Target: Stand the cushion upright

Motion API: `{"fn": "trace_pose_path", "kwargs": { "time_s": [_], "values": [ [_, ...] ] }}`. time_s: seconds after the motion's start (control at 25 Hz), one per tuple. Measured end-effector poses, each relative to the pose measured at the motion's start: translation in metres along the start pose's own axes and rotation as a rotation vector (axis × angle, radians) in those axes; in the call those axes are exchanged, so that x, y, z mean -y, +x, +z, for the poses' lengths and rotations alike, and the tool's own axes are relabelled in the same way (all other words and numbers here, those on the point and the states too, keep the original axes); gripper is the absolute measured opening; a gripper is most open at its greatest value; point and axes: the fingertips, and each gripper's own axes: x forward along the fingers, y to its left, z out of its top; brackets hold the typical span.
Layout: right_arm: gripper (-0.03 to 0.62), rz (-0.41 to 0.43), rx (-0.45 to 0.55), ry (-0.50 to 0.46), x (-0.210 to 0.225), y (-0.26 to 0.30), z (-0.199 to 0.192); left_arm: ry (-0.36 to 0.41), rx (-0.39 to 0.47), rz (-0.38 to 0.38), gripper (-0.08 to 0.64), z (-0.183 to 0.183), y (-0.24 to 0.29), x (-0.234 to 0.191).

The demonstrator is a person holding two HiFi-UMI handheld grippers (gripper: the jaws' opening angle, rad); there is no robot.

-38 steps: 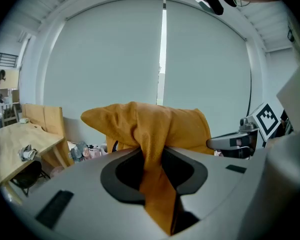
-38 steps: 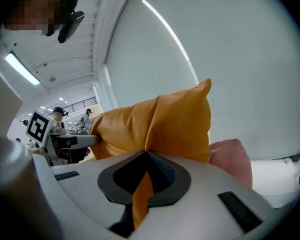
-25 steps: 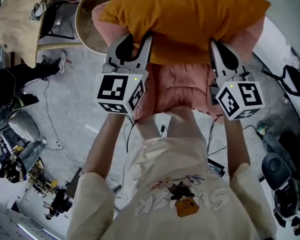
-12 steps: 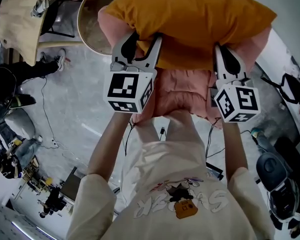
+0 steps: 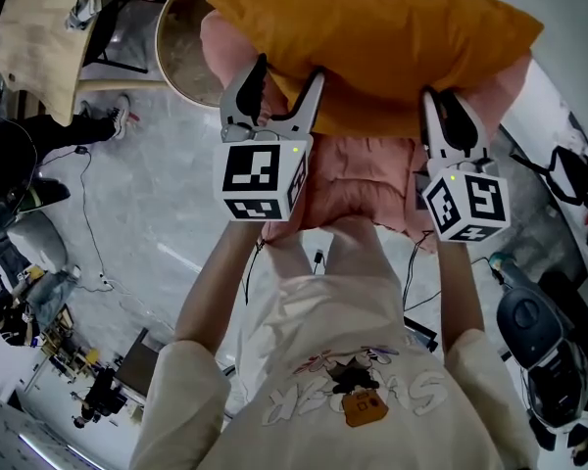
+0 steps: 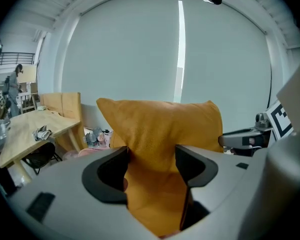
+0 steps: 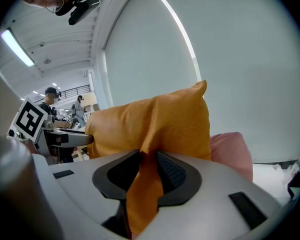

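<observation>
The orange cushion [image 5: 372,32] stands on its long edge directly ahead of both grippers, resting on a pink seat [image 5: 358,179] that lies below them. The left gripper [image 6: 151,156] has just been opening. Its jaws stand well apart around the cushion's lower edge, and the fabric sits loosely between them. The right gripper [image 7: 149,160] has eased open only slightly. A thin fold of the cushion's lower edge fills its narrow gap and touches both pads. A wooden desk [image 6: 25,129] stands off to the left gripper's left.
</observation>
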Motion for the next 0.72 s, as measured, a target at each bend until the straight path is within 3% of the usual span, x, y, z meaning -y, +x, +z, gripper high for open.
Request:
{"fn": "trace_pose_path", "kwargs": {
  "time_s": [0.72],
  "values": [
    [0.170, -0.052, 0.034, -0.012, -0.018, -0.028, 0.016, -0.015, 0.007, -0.017, 0.296, 0.005, -0.036, -0.003]
  ]
}}
